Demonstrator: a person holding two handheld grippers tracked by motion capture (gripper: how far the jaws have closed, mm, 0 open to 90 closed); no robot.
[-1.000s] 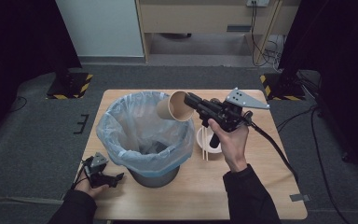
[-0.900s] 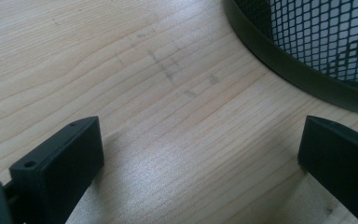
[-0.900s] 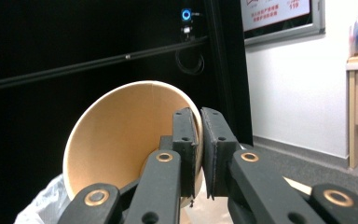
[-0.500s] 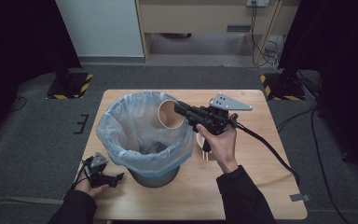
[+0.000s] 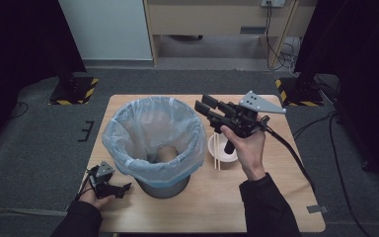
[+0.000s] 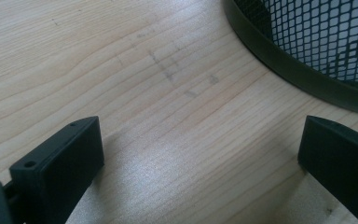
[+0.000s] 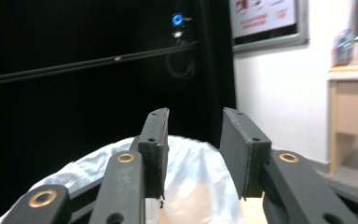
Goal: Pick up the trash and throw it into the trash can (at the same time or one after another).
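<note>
A mesh waste bin lined with a pale blue bag (image 5: 128,129) stands on the left half of the wooden table (image 5: 276,197). A brown paper cup (image 5: 167,154) lies inside the bag near its bottom. My right gripper (image 5: 203,104) hovers by the bin's right rim, pointing left over it; its jaws have just been opening and nothing is between them. From its own camera the right gripper (image 7: 191,154) is open above the bag (image 7: 186,196). My left gripper (image 5: 123,187) rests open on the table beside the bin's base (image 6: 317,42).
A white bowl (image 5: 227,148) with chopsticks (image 5: 217,155) across it sits right of the bin, under the right hand. Bare table stretches in front and to the right. Dark floor, a cabinet and cables lie beyond the far edge.
The paper cup has left the right gripper and now lies in the bin. The right jaws have spread apart. The left gripper has stayed put.
</note>
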